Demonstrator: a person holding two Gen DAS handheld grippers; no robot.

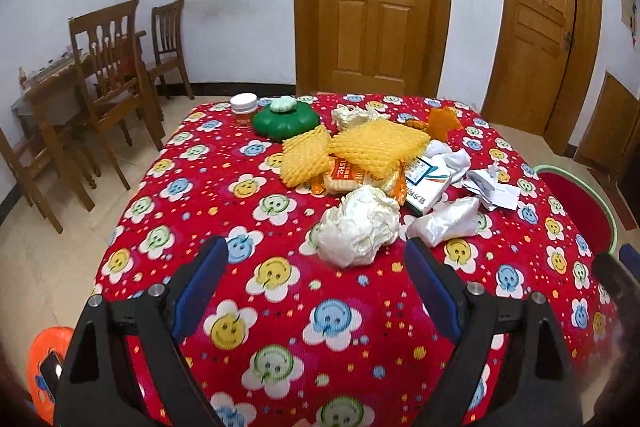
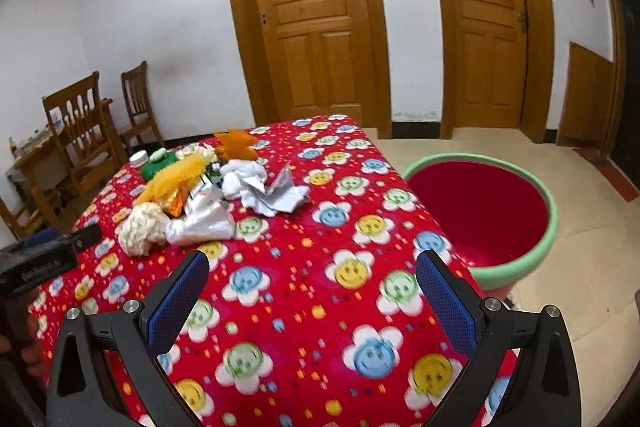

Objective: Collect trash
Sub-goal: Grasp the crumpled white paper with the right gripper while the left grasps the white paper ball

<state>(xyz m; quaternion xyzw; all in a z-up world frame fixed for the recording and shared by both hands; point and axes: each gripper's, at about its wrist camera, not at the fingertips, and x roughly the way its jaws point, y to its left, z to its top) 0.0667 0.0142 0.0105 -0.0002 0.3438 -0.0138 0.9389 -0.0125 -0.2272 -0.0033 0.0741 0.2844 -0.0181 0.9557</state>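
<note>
Red smiley-flower tablecloth (image 1: pixel 260 267): left gripper (image 1: pixel 316 271) spread, empty; crumpled white paper wad (image 1: pixel 358 227) at twelve o'clock; straddle it squarely. Right gripper (image 2: pixel 312 279) spread, empty.

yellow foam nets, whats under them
Under the yellow foam nets lies an orange snack packet, its lower half showing; the rest and anything beneath it is covered.

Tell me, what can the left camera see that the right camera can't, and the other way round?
Only the left wrist view shows the orange thing on the floor. Only the right wrist view shows the inside of the red bin beside the table. Both show the open left gripper, the open right gripper, the flowered tablecloth, the crumpled cream paper and the green container.
</note>
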